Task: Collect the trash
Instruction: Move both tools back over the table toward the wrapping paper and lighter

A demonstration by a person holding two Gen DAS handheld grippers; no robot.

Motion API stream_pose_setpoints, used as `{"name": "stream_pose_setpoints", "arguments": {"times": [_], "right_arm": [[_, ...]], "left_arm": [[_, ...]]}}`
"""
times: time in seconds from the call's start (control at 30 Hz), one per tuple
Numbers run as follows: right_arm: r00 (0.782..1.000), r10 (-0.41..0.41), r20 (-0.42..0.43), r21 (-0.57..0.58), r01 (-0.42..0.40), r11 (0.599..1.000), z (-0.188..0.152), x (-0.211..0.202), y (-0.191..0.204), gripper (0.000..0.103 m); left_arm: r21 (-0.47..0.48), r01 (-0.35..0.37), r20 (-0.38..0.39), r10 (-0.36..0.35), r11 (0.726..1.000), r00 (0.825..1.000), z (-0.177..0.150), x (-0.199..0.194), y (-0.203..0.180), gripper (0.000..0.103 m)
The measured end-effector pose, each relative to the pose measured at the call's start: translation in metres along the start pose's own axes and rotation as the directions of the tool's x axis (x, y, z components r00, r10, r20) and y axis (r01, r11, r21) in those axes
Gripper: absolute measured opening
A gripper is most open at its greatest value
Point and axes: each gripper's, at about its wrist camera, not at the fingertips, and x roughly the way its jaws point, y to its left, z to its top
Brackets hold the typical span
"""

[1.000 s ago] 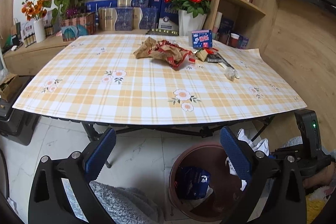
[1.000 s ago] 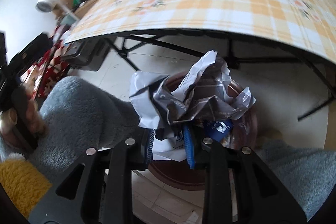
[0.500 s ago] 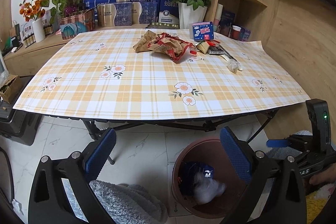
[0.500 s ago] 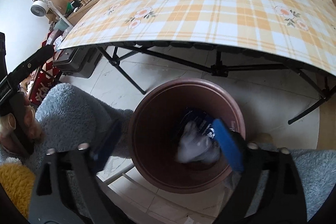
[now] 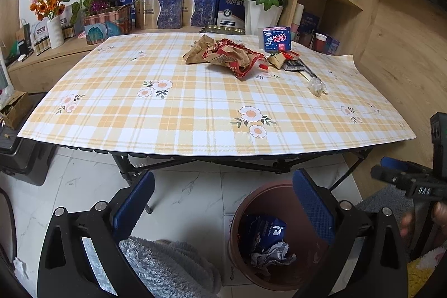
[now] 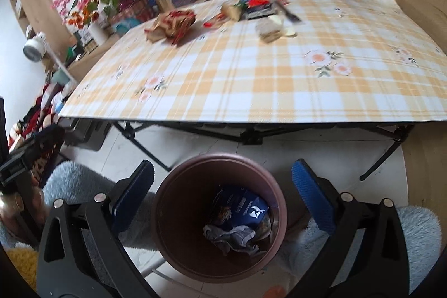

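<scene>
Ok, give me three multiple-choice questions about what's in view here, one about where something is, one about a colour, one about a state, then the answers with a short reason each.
1. Where does the crumpled grey-white paper lie?
A. on the tablecloth
B. inside the bin
C. on the wooden shelf

2. What colour is the bin?
A. reddish brown
B. bright green
C. white

3. How does the right tool stand?
A. clamped on paper
B. open with nothing between its pads
C. shut with nothing held

Answers:
1. B, the paper sits at the bottom of the bin beside a dark blue packet.
2. A, its rim and wall show reddish brown in both views.
3. B, its blue pads stand wide apart above the bin, jaws just finishing opening.
</scene>
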Motion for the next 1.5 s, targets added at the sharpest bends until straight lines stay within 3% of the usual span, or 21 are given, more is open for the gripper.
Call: {"name": "stream_pose_setpoints", "arguments": {"times": [0.3,0.5,0.7,0.87,1.0,1.1,1.23,1.4,1.5], "right_arm": [[0.999,-0.029,0.032,0.057,0.027,0.998,0.003,-0.003,-0.017,0.097],[1.000,-0.014,0.028,0.059,0.012,0.998,0.000,-0.001,-0.018,0.097],[0.998,-0.058,0.039,0.025,0.057,0.998,0.003,-0.004,-0.014,0.097],[0.996,-0.082,0.046,0.012,0.081,0.997,0.017,-0.006,-0.021,0.097],[0.998,-0.056,0.031,0.030,0.055,0.998,0.031,-0.004,-0.033,0.097],[0.997,-0.070,0.043,0.023,0.069,0.997,0.047,-0.005,-0.040,0.097],[0.994,-0.090,0.066,0.021,0.089,0.996,0.065,-0.003,-0.048,0.097],[0.993,-0.097,0.068,0.041,0.094,0.995,0.084,0.005,-0.060,0.097],[0.992,-0.099,0.076,0.044,0.096,0.994,0.094,0.011,-0.066,0.097]], "left_arm": [[-0.003,-0.007,-0.013,0.007,1.000,1.000,0.000,0.003,0.001,0.097],[0.001,-0.014,-0.023,0.014,1.000,1.000,0.000,0.005,-0.001,0.097],[-0.024,-0.030,-0.055,0.029,0.999,0.998,0.005,0.010,0.004,0.097],[-0.081,0.004,-0.072,-0.010,0.997,0.997,0.030,0.014,0.011,0.097],[-0.129,0.074,-0.049,-0.081,0.989,0.995,0.074,0.023,0.011,0.097],[-0.221,0.128,-0.033,-0.139,0.967,0.990,0.101,0.038,0.016,0.093],[-0.352,0.168,-0.046,-0.197,0.921,0.979,0.134,0.079,0.026,0.074],[-0.429,0.169,-0.057,-0.213,0.887,0.976,0.163,0.135,0.029,0.072],[-0.498,0.171,-0.065,-0.233,0.850,0.970,0.172,0.170,0.033,0.071]]}}
